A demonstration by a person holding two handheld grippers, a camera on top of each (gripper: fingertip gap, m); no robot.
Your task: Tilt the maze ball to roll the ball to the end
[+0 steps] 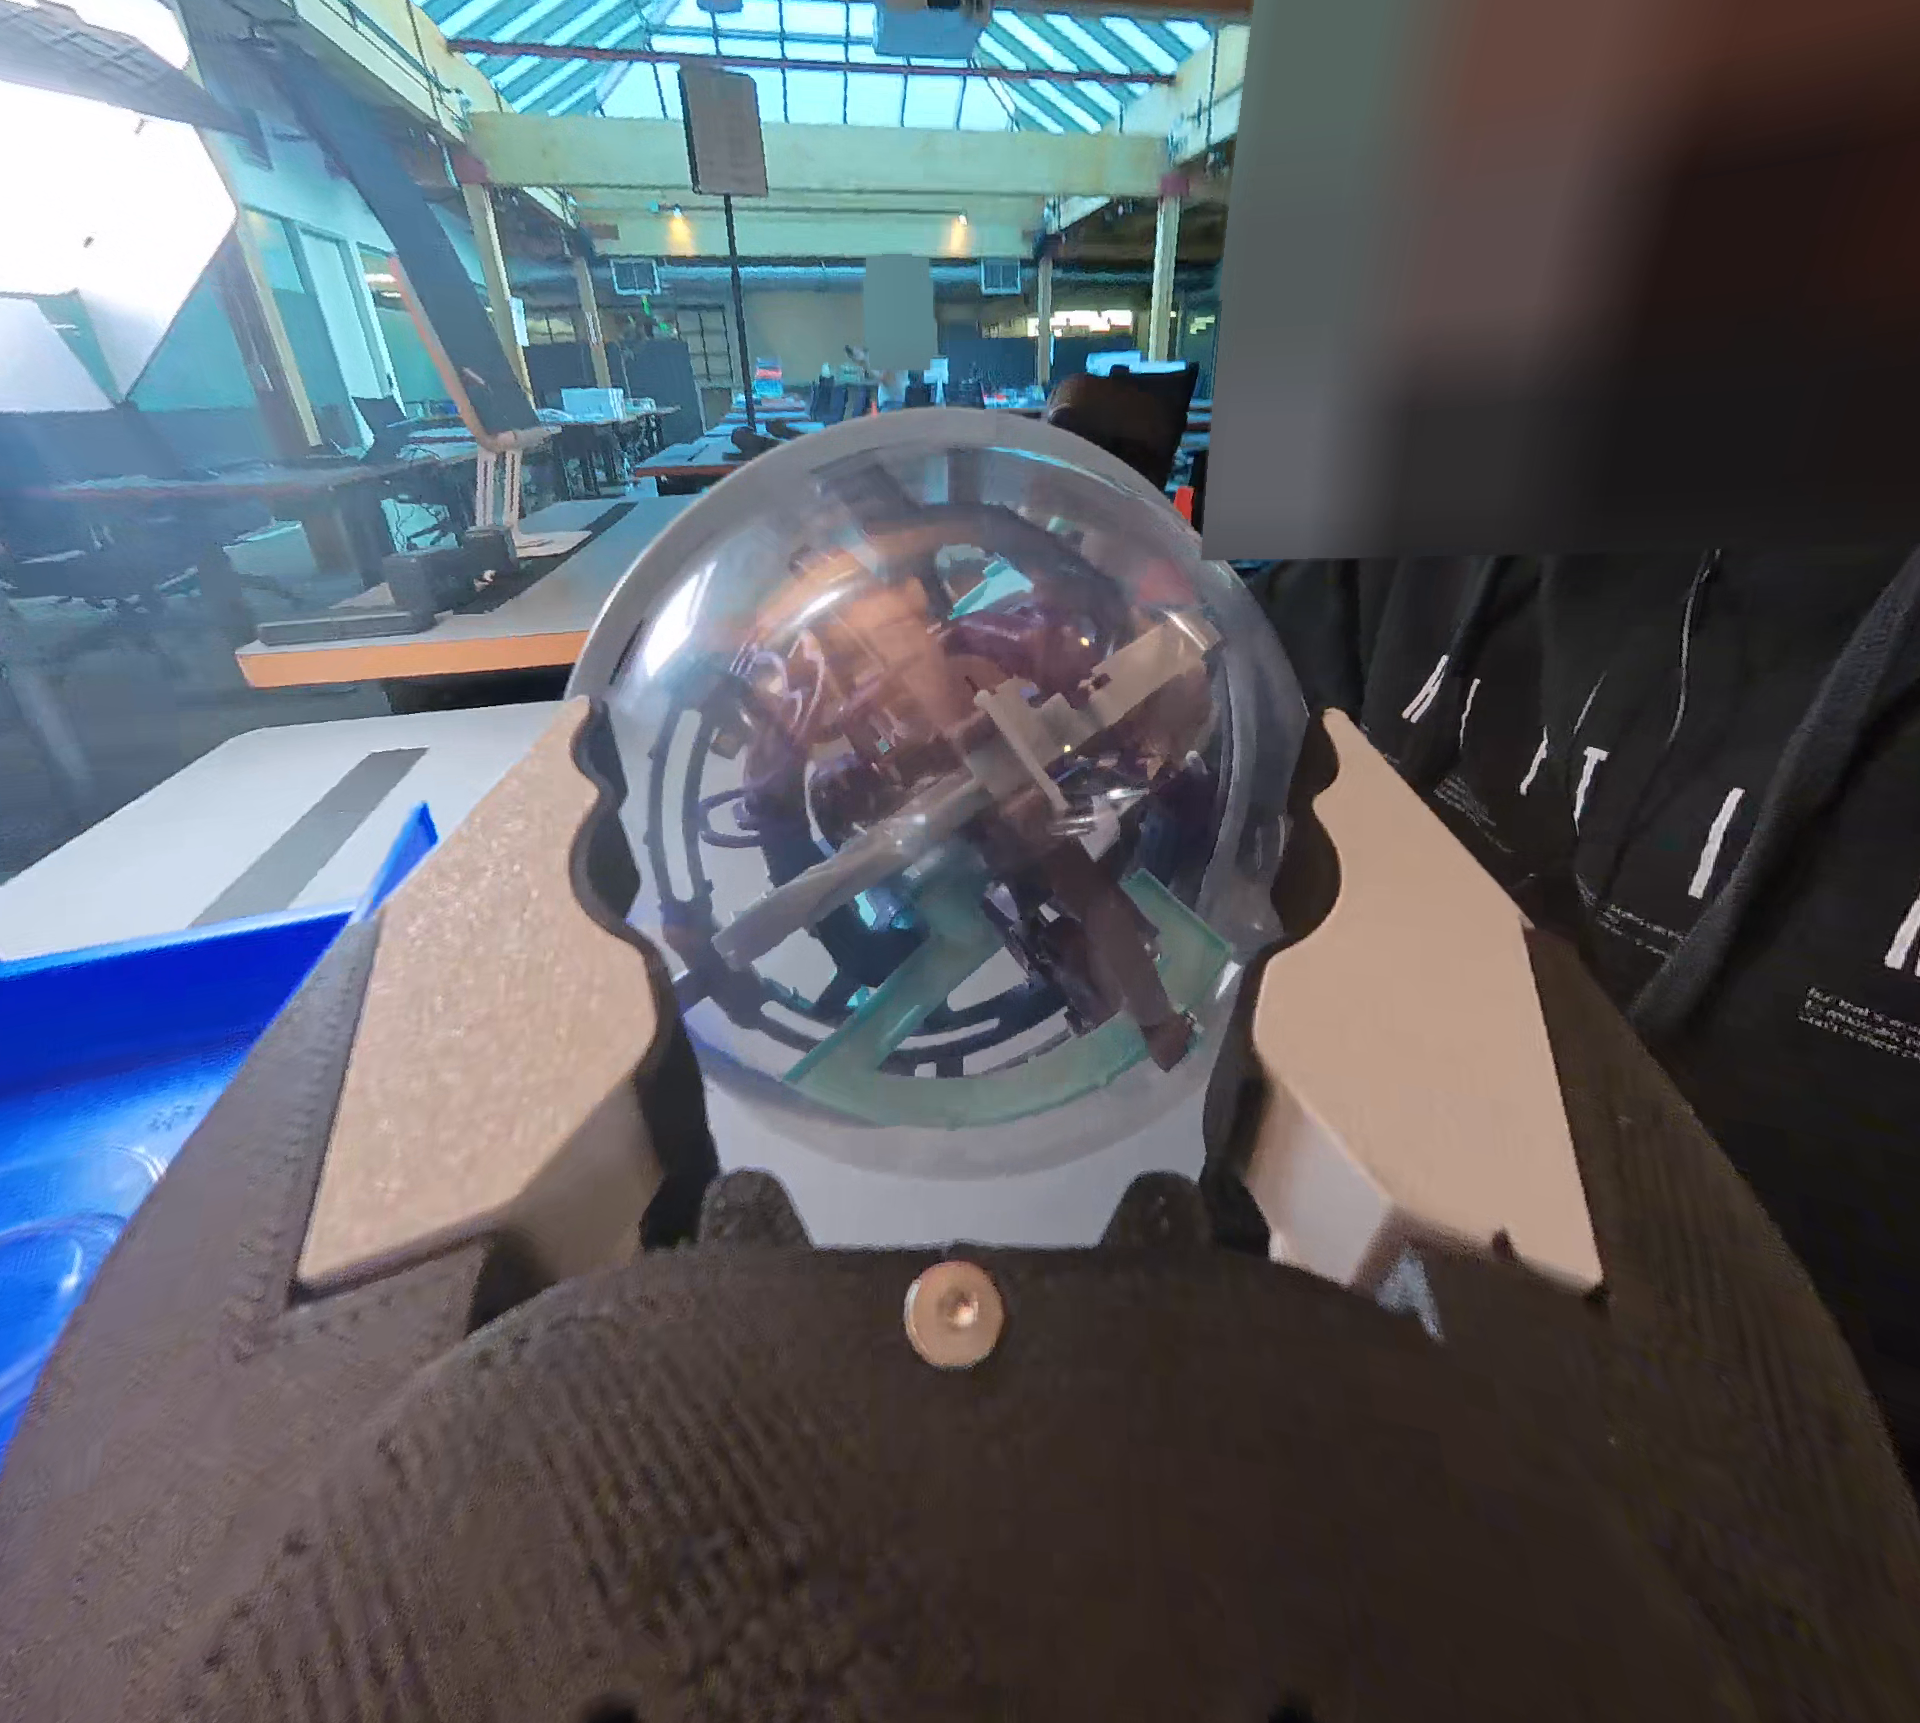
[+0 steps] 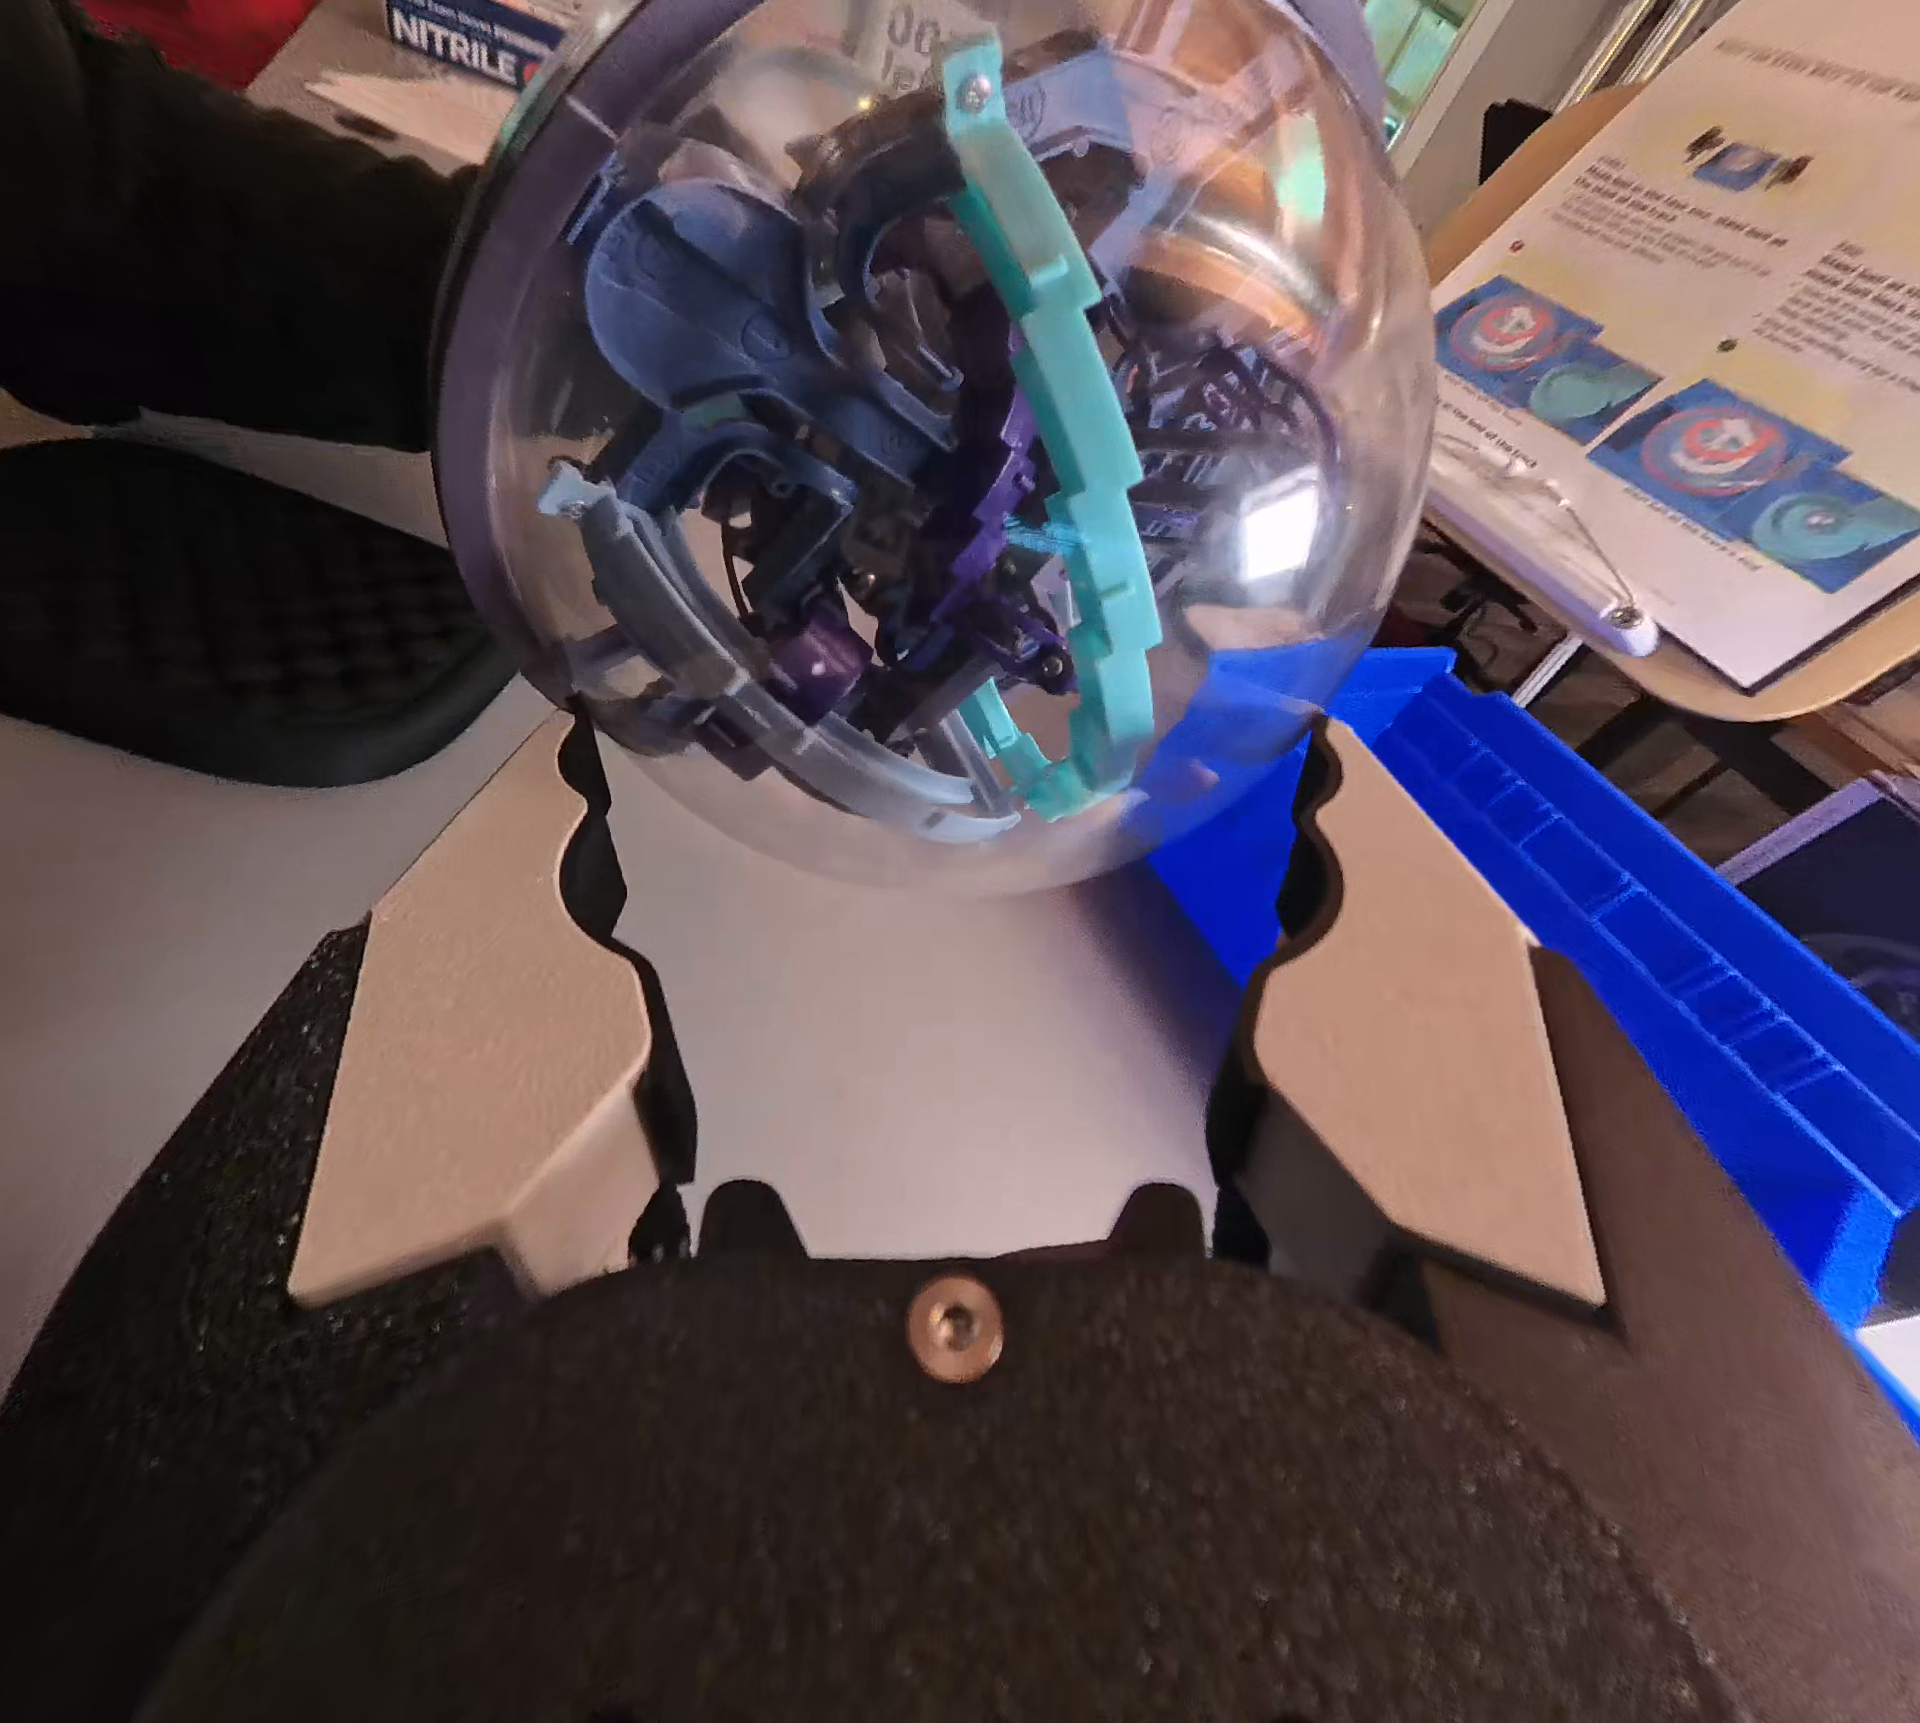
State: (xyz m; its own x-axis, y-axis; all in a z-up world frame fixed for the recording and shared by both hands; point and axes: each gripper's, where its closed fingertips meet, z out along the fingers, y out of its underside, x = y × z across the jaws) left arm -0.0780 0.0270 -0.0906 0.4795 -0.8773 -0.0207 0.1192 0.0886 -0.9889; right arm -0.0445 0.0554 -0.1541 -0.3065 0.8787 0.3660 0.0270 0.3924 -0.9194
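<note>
Mid-tilt: the left claw (image 1: pixel 951 842) grasps the maze ball (image 1: pixel 935 780) at frame centre, raised above the bench (image 2: pixel 883 1050). The right claw (image 2: pixel 951 800) cups its underside; grip unclear. Next: tilt slowly along the track.

maze ball (image 2: pixel 935 385): top cut off | small ball inside: not discernible | blue bin (image 2: pixel 1621 925): cut off right

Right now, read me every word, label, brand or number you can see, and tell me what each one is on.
I don't quote writing; these things bear it:
Blue-and-white glove box: large print, legible.
Instruction sheet on the tilted board: headings, small print blurred.
Black hoodie: white letters, fine print too small.
Hanging sign: too small.
Maze ball: moulded marks, blurred.
</note>
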